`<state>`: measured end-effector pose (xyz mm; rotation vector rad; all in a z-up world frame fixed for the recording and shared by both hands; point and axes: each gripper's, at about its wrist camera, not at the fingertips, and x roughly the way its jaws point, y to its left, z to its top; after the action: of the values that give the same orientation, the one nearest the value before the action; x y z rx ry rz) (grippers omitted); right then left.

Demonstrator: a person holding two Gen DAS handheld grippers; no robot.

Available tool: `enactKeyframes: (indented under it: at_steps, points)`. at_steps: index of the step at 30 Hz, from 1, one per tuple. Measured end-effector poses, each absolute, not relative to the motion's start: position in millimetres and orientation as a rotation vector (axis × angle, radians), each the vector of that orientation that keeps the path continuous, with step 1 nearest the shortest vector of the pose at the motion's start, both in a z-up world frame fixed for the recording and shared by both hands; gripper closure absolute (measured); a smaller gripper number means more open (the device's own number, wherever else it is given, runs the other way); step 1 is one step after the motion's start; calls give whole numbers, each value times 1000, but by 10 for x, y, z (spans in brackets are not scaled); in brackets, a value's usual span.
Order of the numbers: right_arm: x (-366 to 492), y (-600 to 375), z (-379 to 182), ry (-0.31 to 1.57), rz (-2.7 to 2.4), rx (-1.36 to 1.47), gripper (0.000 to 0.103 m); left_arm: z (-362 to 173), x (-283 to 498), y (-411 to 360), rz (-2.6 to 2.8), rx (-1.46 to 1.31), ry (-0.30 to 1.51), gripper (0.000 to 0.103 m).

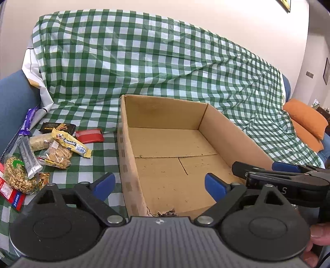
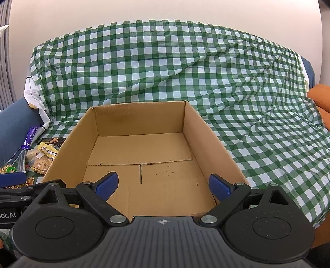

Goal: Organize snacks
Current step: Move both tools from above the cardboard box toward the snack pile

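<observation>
A home living room is showing here: a blue sofa (image 1: 12, 99) is sitting against a plain wall (image 2: 165, 10), a green-checked cloth (image 1: 144, 61) is draping over it, orange cushions (image 1: 305, 121) are lying at one end, and framed pictures (image 1: 326, 71) are hanging on the side wall.

Matt brown cardboard box (image 2: 208, 144) w/ rough torn edge, thin glossy plastic check cloth (image 1: 144, 61), shiny foil/plastic snack wrappers (image 1: 70, 142).
</observation>
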<state>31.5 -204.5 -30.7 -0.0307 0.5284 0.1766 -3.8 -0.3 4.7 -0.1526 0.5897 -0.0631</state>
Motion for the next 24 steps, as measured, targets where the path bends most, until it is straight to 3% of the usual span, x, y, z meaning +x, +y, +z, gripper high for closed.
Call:
enactKeyframes:
  at_steps: [11,19,24]
  points:
    - [312,-2046,-304,525,178,-28,12,45,-32,32,-105,-190,603,35]
    - [316,-2044,-306,530,189,-15,25,44,-10,208,-110,-304,613,48]
    - [315,-2035,-301,529,198,-2,34,38,24,383,-98,-409,628,66]
